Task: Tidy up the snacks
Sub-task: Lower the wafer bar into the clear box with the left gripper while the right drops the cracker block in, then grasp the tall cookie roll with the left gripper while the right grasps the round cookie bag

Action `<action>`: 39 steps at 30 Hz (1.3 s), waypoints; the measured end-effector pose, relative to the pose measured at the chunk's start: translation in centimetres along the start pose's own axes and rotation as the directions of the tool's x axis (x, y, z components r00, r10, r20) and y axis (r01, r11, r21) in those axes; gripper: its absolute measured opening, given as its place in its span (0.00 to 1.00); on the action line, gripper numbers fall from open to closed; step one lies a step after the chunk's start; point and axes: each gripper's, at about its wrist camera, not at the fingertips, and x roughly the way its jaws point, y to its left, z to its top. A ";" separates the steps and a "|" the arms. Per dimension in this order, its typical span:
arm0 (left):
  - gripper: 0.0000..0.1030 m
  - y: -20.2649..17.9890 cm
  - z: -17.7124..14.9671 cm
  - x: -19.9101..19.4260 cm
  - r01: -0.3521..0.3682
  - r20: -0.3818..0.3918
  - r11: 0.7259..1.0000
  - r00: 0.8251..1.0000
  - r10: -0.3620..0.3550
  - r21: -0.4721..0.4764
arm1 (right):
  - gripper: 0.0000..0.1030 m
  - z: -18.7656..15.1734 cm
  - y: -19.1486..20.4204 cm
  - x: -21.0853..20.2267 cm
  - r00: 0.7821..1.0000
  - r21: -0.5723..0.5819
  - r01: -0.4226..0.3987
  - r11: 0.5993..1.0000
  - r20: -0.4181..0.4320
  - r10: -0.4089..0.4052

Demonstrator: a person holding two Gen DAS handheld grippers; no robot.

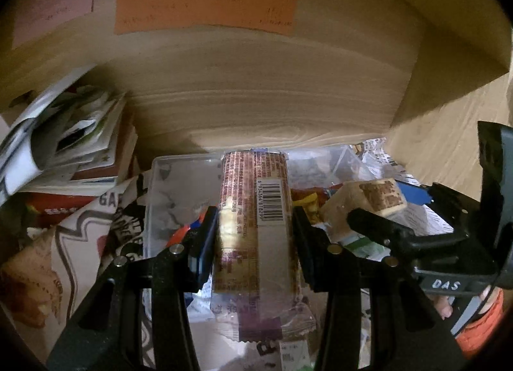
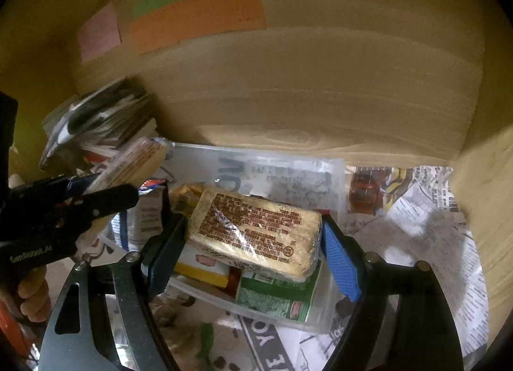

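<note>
Wooden panel with coloured paper notes forms the backdrop; the table is covered in newspaper. A stack of leaflets lies at the left. A clear plastic box sits against the panel and already holds boxed and wrapped snacks, among them a green carton. Left tongs are closed on a long biscuit pack, gripped at mid-length by its two sides, barcode face up, carried above the box's left part. Right tongs are closed on a wrapped cake bar, held across its long ends, printed face up, over the box's contents.

Judged step: both snacks are being brought to the box for stowing. To do it well, lower each snack flat and parallel to a box wall, into a free gap, not atop the carton. Keep the two tongs apart, as they work close together. Release only once the snack rests, since the crinkled wrappers may slip.
</note>
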 end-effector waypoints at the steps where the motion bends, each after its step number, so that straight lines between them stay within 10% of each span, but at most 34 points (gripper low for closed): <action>1: 0.43 0.0 0.0 0.3 0.000 -0.003 1.000 1.000 0.000 0.001 | 0.77 0.0 0.0 0.2 1.000 -0.002 0.003 1.000 -0.003 -0.003; 25: 0.66 0.7 -3.0 -5.5 -0.035 0.052 0.999 0.998 0.035 -0.006 | 0.85 -0.5 3.0 -5.6 0.997 -0.086 -0.013 0.996 0.078 0.020; 39: 0.66 3.1 -9.9 -6.8 -0.071 -0.063 0.995 0.996 0.067 -0.064 | 0.91 -6.9 5.9 -5.0 0.989 -0.089 -0.135 0.987 -0.067 0.130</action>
